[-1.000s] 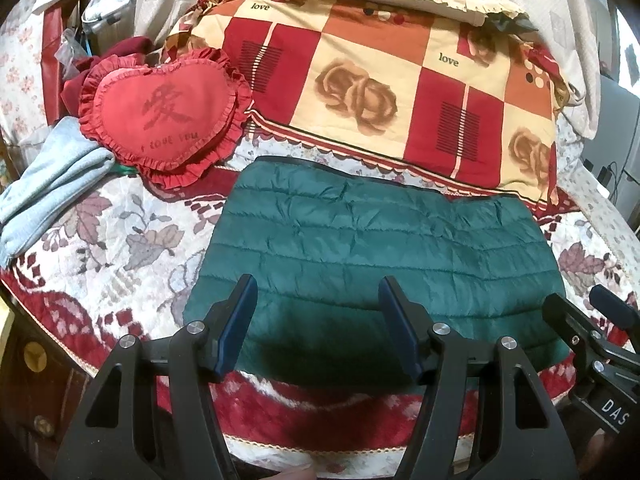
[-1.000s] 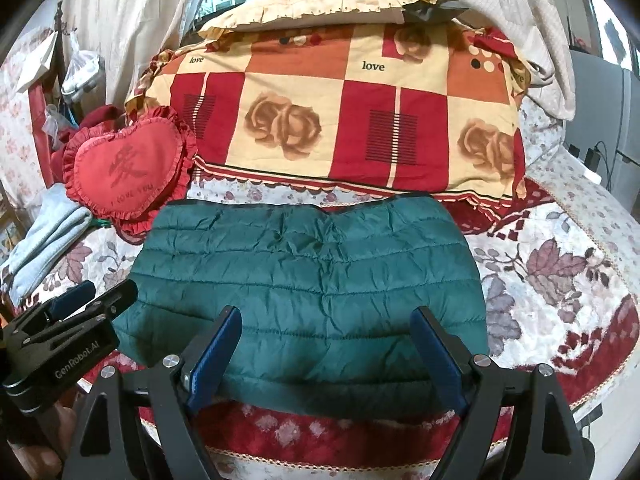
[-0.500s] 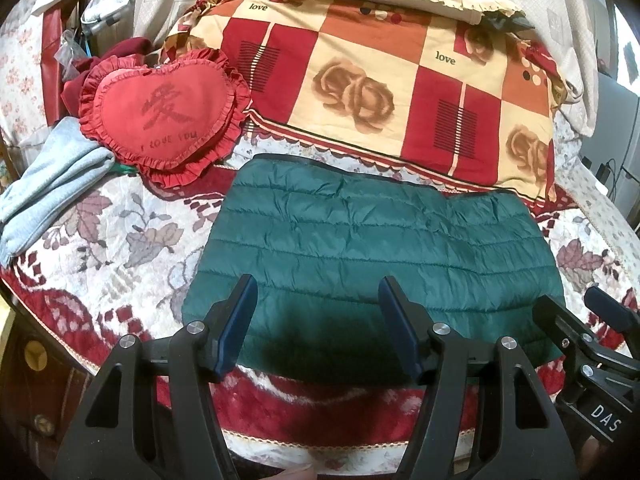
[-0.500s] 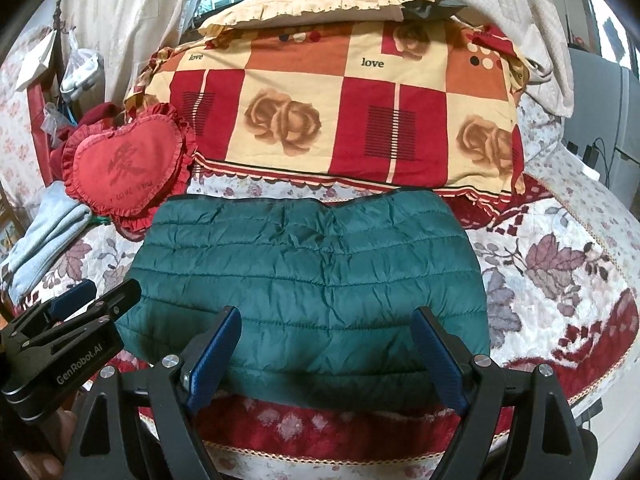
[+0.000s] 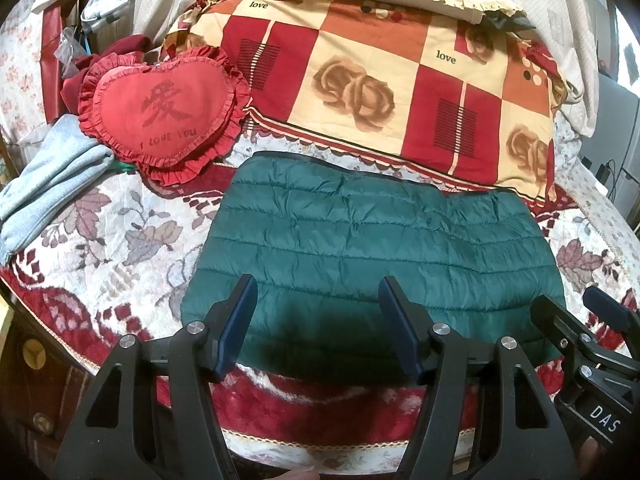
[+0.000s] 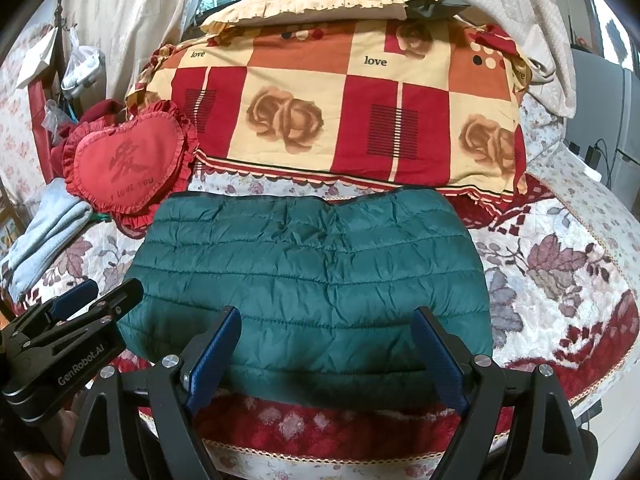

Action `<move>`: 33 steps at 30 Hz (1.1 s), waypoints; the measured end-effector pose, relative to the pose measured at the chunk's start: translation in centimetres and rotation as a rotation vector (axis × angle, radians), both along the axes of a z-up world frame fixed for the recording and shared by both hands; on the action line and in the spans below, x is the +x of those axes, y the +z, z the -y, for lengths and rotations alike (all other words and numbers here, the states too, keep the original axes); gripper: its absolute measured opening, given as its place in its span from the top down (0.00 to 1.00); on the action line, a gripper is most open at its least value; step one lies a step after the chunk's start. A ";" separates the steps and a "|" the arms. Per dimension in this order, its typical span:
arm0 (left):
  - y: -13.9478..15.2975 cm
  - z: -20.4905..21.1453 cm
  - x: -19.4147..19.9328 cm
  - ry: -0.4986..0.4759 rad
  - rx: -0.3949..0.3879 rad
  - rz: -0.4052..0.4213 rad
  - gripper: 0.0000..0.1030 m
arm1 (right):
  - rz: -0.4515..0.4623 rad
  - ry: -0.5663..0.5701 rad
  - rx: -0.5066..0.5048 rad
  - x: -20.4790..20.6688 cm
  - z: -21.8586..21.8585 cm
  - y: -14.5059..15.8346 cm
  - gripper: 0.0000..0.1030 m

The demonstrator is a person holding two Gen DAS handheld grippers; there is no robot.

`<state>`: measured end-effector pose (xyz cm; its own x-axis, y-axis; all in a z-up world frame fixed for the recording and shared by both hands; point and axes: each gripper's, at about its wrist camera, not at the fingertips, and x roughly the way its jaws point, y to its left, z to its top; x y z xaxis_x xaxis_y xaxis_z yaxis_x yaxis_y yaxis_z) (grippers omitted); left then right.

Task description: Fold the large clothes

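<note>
A dark green quilted down jacket (image 5: pixel 372 252) lies folded into a flat rectangle on the floral bed cover; it also shows in the right wrist view (image 6: pixel 316 276). My left gripper (image 5: pixel 318 308) is open and empty, held above the jacket's near edge. My right gripper (image 6: pixel 326 340) is open and empty, also above the near edge. The right gripper shows at the lower right of the left wrist view (image 5: pixel 588 340), and the left gripper at the lower left of the right wrist view (image 6: pixel 80 312).
A red heart-shaped cushion (image 5: pixel 160 108) and folded light blue cloth (image 5: pixel 48 184) lie left of the jacket. A large checked red and cream quilt (image 5: pixel 400 80) is stacked behind it. The bed's front edge (image 5: pixel 320 440) runs just below the grippers.
Both grippers have pulled back and up a little from the jacket, so it sits slightly farther away in both views. The jacket has not moved.
</note>
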<state>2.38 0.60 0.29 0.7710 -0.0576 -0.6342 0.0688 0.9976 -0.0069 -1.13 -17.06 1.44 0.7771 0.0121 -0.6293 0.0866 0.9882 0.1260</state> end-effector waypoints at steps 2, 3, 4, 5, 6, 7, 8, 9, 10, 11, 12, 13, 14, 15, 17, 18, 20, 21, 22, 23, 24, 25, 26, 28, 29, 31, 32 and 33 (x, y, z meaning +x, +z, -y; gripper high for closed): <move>0.0 0.0 0.0 -0.001 -0.001 -0.002 0.39 | -0.002 0.001 0.000 0.0 0.0 0.0 0.18; 0.0 0.0 0.0 -0.001 -0.003 -0.003 0.39 | -0.002 0.000 0.001 0.0 0.1 0.0 0.18; -0.1 0.0 -0.1 -0.002 -0.005 -0.005 0.39 | -0.003 0.000 0.003 0.0 0.0 0.0 0.18; -0.1 0.0 -0.1 -0.003 -0.009 -0.007 0.39 | -0.004 -0.001 0.004 0.0 0.0 -0.1 0.18; -0.1 0.0 -0.1 -0.002 -0.012 -0.008 0.39 | -0.004 -0.002 0.002 0.0 -0.1 0.0 0.18; -0.1 0.0 0.0 -0.002 -0.013 -0.009 0.39 | -0.004 -0.001 0.000 0.0 -0.1 0.0 0.18; -0.2 0.0 0.0 -0.001 -0.014 -0.011 0.39 | -0.005 0.001 -0.001 0.1 0.0 -0.1 0.18; -0.2 0.0 0.0 -0.003 -0.014 -0.011 0.39 | -0.004 0.002 -0.002 0.2 0.0 -0.1 0.18; -0.2 0.0 0.0 -0.003 -0.014 -0.011 0.39 | -0.004 0.002 -0.003 0.1 -0.1 -0.1 0.18; -0.2 0.0 0.0 -0.003 -0.015 -0.011 0.39 | -0.004 0.001 -0.002 0.2 -0.1 -0.1 0.18; -0.2 0.0 0.0 -0.003 -0.014 -0.011 0.39 | -0.005 0.001 -0.001 0.2 -0.1 -0.1 0.18; -0.2 -0.1 0.1 -0.004 -0.014 -0.011 0.39 | -0.006 0.001 -0.001 0.2 -0.1 -0.1 0.18; -0.2 -0.1 0.1 -0.003 -0.014 -0.010 0.39 | -0.006 0.001 0.000 0.2 -0.1 -0.1 0.18; -0.2 -0.1 0.1 -0.002 -0.015 -0.010 0.39 | -0.007 0.002 0.001 0.2 -0.1 -0.1 0.18; -0.2 -0.1 0.1 -0.002 -0.017 -0.011 0.39 | -0.009 0.004 0.003 0.3 0.0 -0.1 0.18; -0.2 -0.1 0.2 -0.003 -0.017 -0.015 0.39 | -0.009 0.004 0.003 0.3 0.0 -0.1 0.18; -0.3 -0.2 0.3 -0.003 -0.021 -0.021 0.39 | -0.009 0.004 0.003 0.3 0.0 -0.1 0.18; -0.3 -0.1 0.3 -0.003 -0.023 -0.025 0.39 | -0.008 0.002 0.003 0.3 0.0 -0.1 0.18; -0.4 -0.1 0.3 -0.003 -0.025 -0.028 0.39 | -0.009 0.002 0.004 0.3 0.0 -0.1 0.18; -0.4 -0.1 0.4 -0.002 -0.026 -0.030 0.39 | -0.010 0.003 0.006 0.4 0.1 -0.1 0.18; -0.4 0.0 0.5 0.000 -0.026 -0.031 0.39 | -0.010 0.002 0.005 0.4 0.1 -0.1 0.18; -0.5 0.0 0.5 0.000 -0.026 -0.031 0.39 | -0.010 0.001 0.002 0.3 0.0 -0.1 0.18; -0.5 0.0 0.6 0.000 -0.028 -0.031 0.39 | -0.010 0.002 0.000 0.4 0.1 -0.1 0.18; -0.5 0.0 0.6 -0.001 -0.028 -0.031 0.39 | -0.011 0.002 0.003 0.3 0.1 -0.1 0.18; -0.5 0.0 0.6 -0.002 -0.027 -0.031 0.39 | -0.010 0.001 0.003 0.3 0.0 -0.1 0.18; -0.5 0.0 0.6 0.000 -0.026 -0.031 0.39 | -0.010 0.002 0.000 0.4 0.0 -0.1 0.18; -0.5 0.0 0.6 0.001 -0.027 -0.030 0.39 | -0.011 0.003 -0.001 0.4 0.1 -0.2 0.18; -0.5 0.0 0.6 0.000 -0.030 -0.031 0.39 | -0.011 0.003 -0.001 0.4 0.1 -0.2 0.18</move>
<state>3.00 0.61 -0.24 0.7511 -0.0765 -0.6557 0.0678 0.9969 -0.0387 -0.76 -17.12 1.23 0.7702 0.0137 -0.6377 0.0855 0.9885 0.1245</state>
